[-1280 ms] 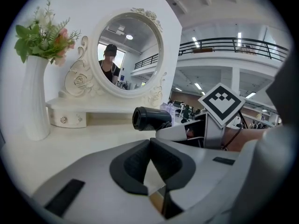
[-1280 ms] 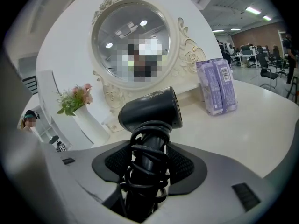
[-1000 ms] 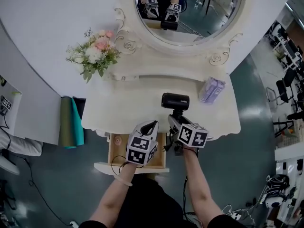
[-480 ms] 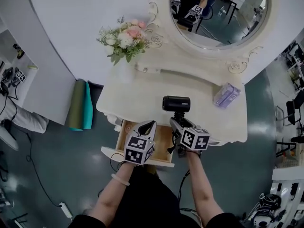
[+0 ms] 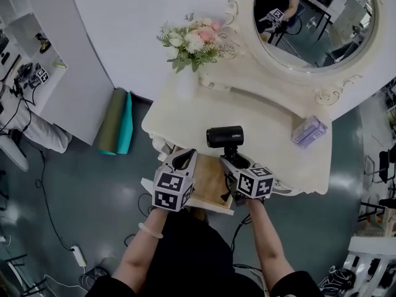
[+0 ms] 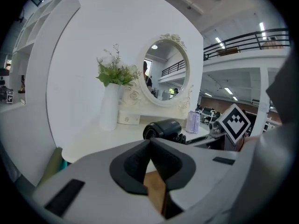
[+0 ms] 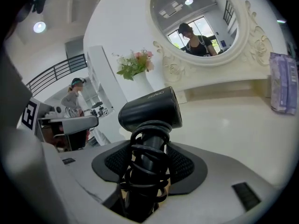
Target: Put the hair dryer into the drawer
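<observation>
The right gripper (image 5: 229,158) has its jaws clamped on the hair dryer (image 5: 224,137) handle. The left gripper (image 5: 185,158) has its jaws together, above the open drawer (image 5: 208,179).

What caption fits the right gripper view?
Right gripper clamps the black hair dryer by its cord-wrapped handle, cream dressing table behind.
</observation>
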